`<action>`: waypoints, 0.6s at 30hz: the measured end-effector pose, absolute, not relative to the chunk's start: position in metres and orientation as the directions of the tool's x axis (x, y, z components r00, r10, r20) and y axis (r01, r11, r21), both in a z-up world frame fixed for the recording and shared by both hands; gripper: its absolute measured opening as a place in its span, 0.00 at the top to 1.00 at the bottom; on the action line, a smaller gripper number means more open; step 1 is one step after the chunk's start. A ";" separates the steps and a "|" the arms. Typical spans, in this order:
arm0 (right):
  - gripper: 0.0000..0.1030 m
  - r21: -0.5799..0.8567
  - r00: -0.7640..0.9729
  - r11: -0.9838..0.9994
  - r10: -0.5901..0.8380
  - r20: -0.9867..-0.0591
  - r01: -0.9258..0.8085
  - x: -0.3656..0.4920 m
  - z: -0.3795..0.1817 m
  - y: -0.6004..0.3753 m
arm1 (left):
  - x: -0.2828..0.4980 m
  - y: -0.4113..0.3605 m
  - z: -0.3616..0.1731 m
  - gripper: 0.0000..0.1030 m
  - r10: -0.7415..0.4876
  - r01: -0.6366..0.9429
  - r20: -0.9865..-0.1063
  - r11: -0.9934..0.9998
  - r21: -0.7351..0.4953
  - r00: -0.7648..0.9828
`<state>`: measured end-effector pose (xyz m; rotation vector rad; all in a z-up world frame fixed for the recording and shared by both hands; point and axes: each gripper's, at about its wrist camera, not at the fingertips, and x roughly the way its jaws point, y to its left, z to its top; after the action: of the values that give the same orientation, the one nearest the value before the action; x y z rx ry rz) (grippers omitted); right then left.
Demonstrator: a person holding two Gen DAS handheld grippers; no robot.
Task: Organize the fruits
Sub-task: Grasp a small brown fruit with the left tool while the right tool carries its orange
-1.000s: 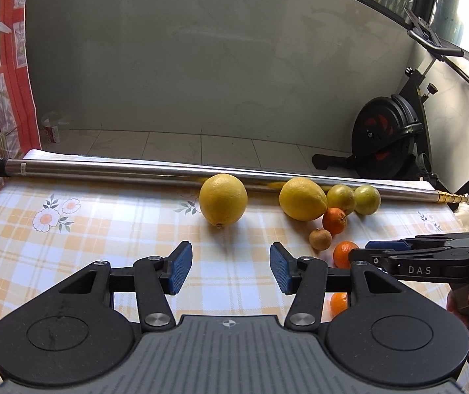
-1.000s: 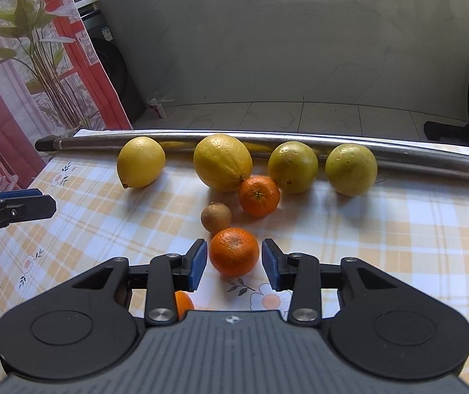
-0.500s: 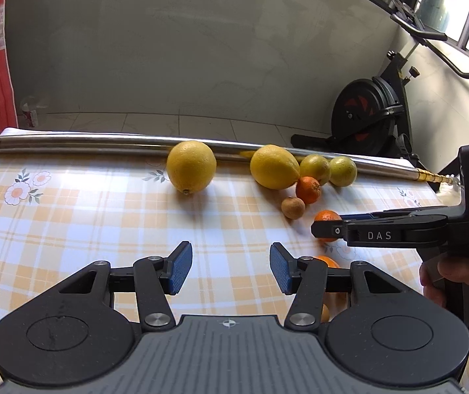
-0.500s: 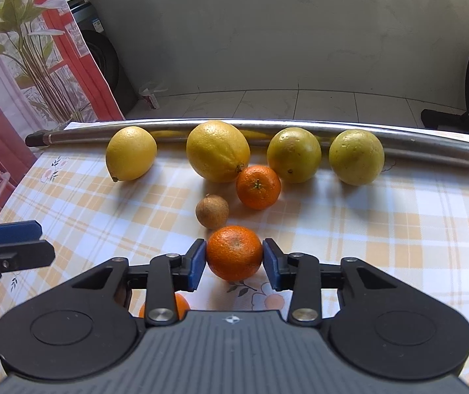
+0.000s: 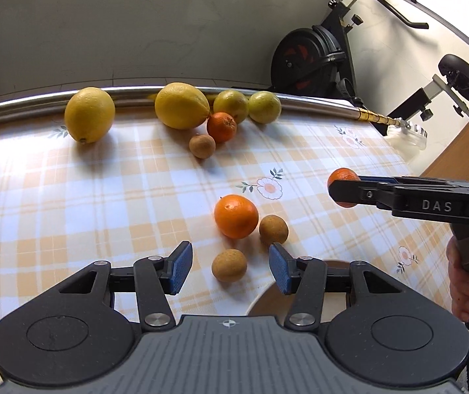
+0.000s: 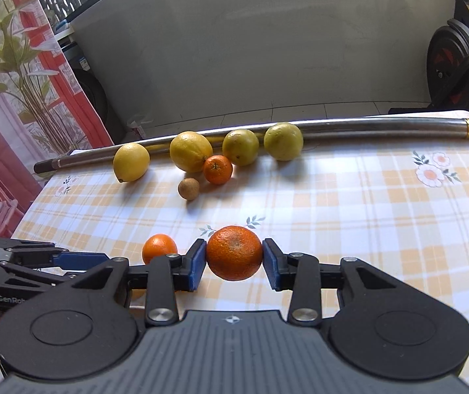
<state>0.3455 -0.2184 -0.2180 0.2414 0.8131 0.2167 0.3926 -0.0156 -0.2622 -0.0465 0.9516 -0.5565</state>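
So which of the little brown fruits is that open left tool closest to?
Start at the checked orange-and-white tablecloth and find the loose orange mandarin near its front. Three small round brown fruits lie there; it is the brown one nearest the camera, alone between the left gripper's blue fingers.

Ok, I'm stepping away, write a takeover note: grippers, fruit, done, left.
Right gripper: shut on a round orange mandarin, lifted off the checked tablecloth.
Left gripper: open, empty, over a small brown round fruit.
Along the steel pole: four big yellow citrus, one mandarin, one brown fruit.
Near: another mandarin, two brown fruits.
Done: one pick. Left: place it, sort the rest.
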 end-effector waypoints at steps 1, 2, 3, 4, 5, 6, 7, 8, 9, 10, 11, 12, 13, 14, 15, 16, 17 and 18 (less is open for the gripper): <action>0.61 0.299 0.671 0.950 0.281 -0.687 -0.092 0.341 -0.217 -0.221 | 0.393 -0.017 -0.264 0.51 -0.471 0.429 -0.761 0.859 -0.280 0.446; 0.61 0.300 0.673 0.950 0.278 -0.685 -0.086 0.337 -0.217 -0.223 | 0.395 -0.020 -0.266 0.60 -0.471 0.428 -0.767 0.858 -0.283 0.437; 0.61 0.301 0.677 0.950 0.275 -0.683 -0.083 0.333 -0.216 -0.224 | 0.395 -0.022 -0.268 0.63 -0.469 0.427 -0.774 0.858 -0.285 0.426; 0.61 0.305 0.681 0.949 0.276 -0.678 -0.081 0.329 -0.215 -0.225 | 0.395 -0.024 -0.270 0.63 -0.466 0.427 -0.780 0.859 -0.284 0.418; 0.61 0.310 0.685 0.947 0.278 -0.674 -0.080 0.326 -0.214 -0.226 | 0.394 -0.026 -0.271 0.63 -0.460 0.429 -0.782 0.860 -0.275 0.421; 0.61 0.315 0.688 0.946 0.280 -0.670 -0.079 0.323 -0.213 -0.227 | 0.394 -0.028 -0.271 0.63 -0.451 0.432 -0.784 0.863 -0.262 0.426; 0.61 0.319 0.690 0.945 0.282 -0.666 -0.078 0.320 -0.212 -0.228 | 0.394 -0.030 -0.272 0.63 -0.442 0.432 -0.787 0.866 -0.250 0.431; 0.61 0.321 0.692 0.944 0.283 -0.664 -0.078 0.318 -0.212 -0.228 | 0.395 -0.032 -0.273 0.63 -0.434 0.429 -0.790 0.870 -0.243 0.433; 0.61 0.322 0.694 0.943 0.284 -0.662 -0.079 0.316 -0.211 -0.228 | 0.396 -0.033 -0.274 0.63 -0.431 0.427 -0.793 0.871 -0.242 0.430; 0.61 0.323 0.696 0.943 0.284 -0.660 -0.079 0.314 -0.211 -0.229 | 0.397 -0.035 -0.276 0.63 -0.428 0.425 -0.796 0.873 -0.241 0.428; 0.61 0.324 0.697 0.943 0.285 -0.658 -0.079 0.312 -0.211 -0.230 | 0.397 -0.036 -0.277 0.63 -0.420 0.424 -0.800 0.875 -0.233 0.428; 0.61 0.325 0.699 0.942 0.285 -0.656 -0.079 0.310 -0.210 -0.231 | 0.397 -0.038 -0.278 0.63 -0.410 0.425 -0.805 0.878 -0.220 0.429; 0.61 0.326 0.701 0.942 0.285 -0.654 -0.078 0.308 -0.210 -0.232 | 0.397 -0.041 -0.280 0.63 -0.398 0.427 -0.810 0.880 -0.206 0.431; 0.61 0.328 0.702 0.942 0.284 -0.653 -0.077 0.307 -0.210 -0.232 | 0.396 -0.043 -0.280 0.63 -0.386 0.427 -0.813 0.884 -0.190 0.437; 0.61 0.330 0.703 0.941 0.284 -0.651 -0.075 0.305 -0.210 -0.233 | 0.396 -0.044 -0.280 0.63 -0.377 0.429 -0.814 0.886 -0.177 0.442; 0.61 0.332 0.704 0.940 0.284 -0.651 -0.072 0.303 -0.210 -0.234 | 0.395 -0.045 -0.281 0.63 -0.372 0.432 -0.813 0.886 -0.167 0.447; 0.61 0.335 0.705 0.940 0.284 -0.650 -0.070 0.301 -0.210 -0.235 | 0.395 -0.045 -0.281 0.65 -0.366 0.434 -0.814 0.887 -0.159 0.451; 0.61 0.337 0.705 0.939 0.284 -0.650 -0.067 0.300 -0.210 -0.235 | 0.395 -0.045 -0.280 0.70 -0.359 0.434 -0.813 0.889 -0.148 0.458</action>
<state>0.3005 -0.2353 -0.2102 0.3003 0.7669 0.1986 0.3947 -0.0451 -0.2802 0.0852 0.9804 -0.4892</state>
